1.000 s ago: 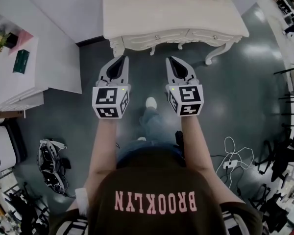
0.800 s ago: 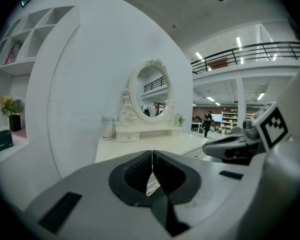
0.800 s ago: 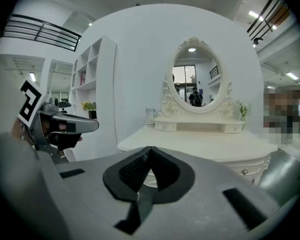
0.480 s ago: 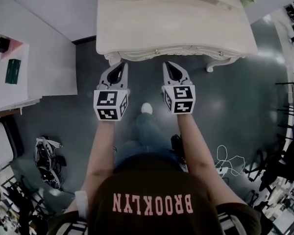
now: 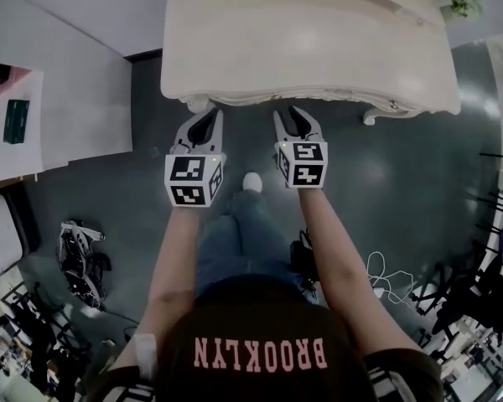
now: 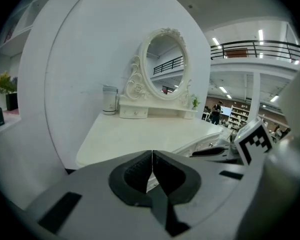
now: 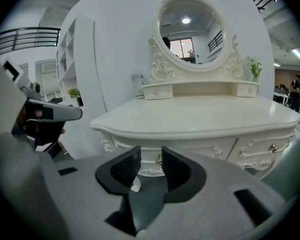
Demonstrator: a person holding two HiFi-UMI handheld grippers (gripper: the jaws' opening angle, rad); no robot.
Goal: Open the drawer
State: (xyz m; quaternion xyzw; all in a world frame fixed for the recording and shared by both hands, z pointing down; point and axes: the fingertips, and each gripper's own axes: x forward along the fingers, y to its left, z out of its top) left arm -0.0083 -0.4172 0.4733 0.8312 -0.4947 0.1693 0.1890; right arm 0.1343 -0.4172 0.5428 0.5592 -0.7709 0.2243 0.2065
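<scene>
The jaws of my right gripper (image 5: pixel 294 114), just opening, stand apart and empty; my left gripper (image 5: pixel 208 115) is closed. Both hang near the dressing table's (image 5: pixel 318 48) near edge, the drawer (image 7: pixel 200 150) just under it, with open floor (image 5: pixel 386 166) left and right.

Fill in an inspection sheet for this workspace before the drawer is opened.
Surface: cream dressing table, things only along its back edge.
Job's things: drawer shut; knob untouched.
Clutter: mirror, canister, small plant.
Grippers: left hand-held gripper shut, empty; right hand-held gripper has just been opening, nothing between its jaws.
Cables: white cable on the floor.
Surroundings: dark floor, white side table.
</scene>
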